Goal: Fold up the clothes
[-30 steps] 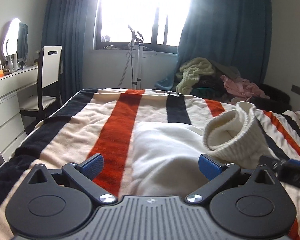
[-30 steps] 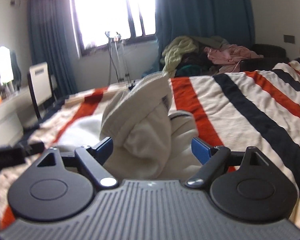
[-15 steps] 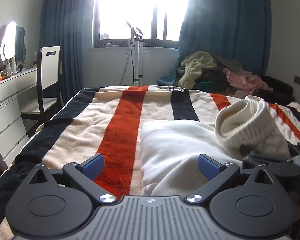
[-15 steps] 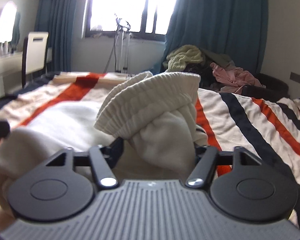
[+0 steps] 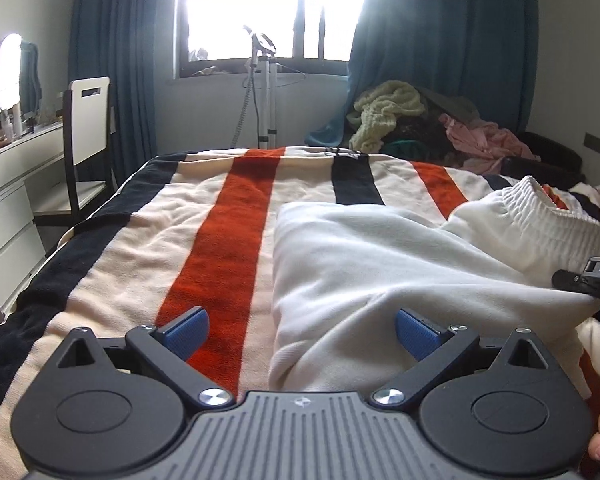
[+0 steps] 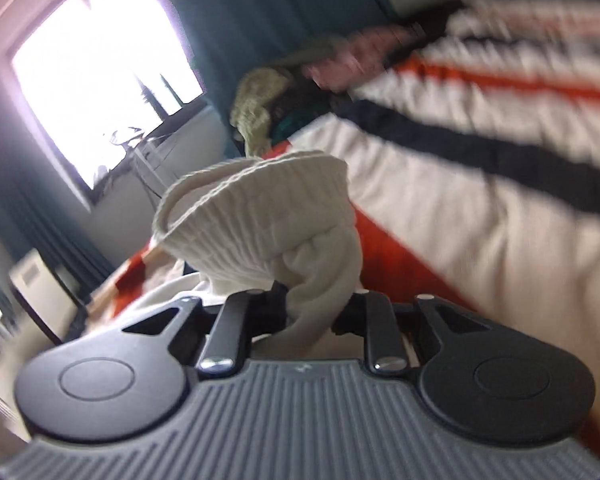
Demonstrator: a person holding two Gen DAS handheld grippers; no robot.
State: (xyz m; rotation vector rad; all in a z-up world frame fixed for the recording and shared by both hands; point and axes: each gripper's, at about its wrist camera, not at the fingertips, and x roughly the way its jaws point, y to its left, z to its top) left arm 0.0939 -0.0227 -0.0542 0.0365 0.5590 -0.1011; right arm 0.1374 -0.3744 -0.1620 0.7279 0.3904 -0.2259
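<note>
Item: cream garment [image 5: 380, 264], lying on the striped bed [image 5: 204, 216], right of the red stripe.
Right hand-held gripper [image 6: 312, 312]: clamped on the garment's ribbed cuff [image 6: 260, 208], raised off the bed, probably to carry it over as a fold.
Left hand-held gripper [image 5: 300, 330]: fingers apart, empty, low over the garment's near left edge, seemingly ready to pin it.
Room: bed bare to left and far; clothes pile [image 5: 420, 120] beyond far right edge.
</note>
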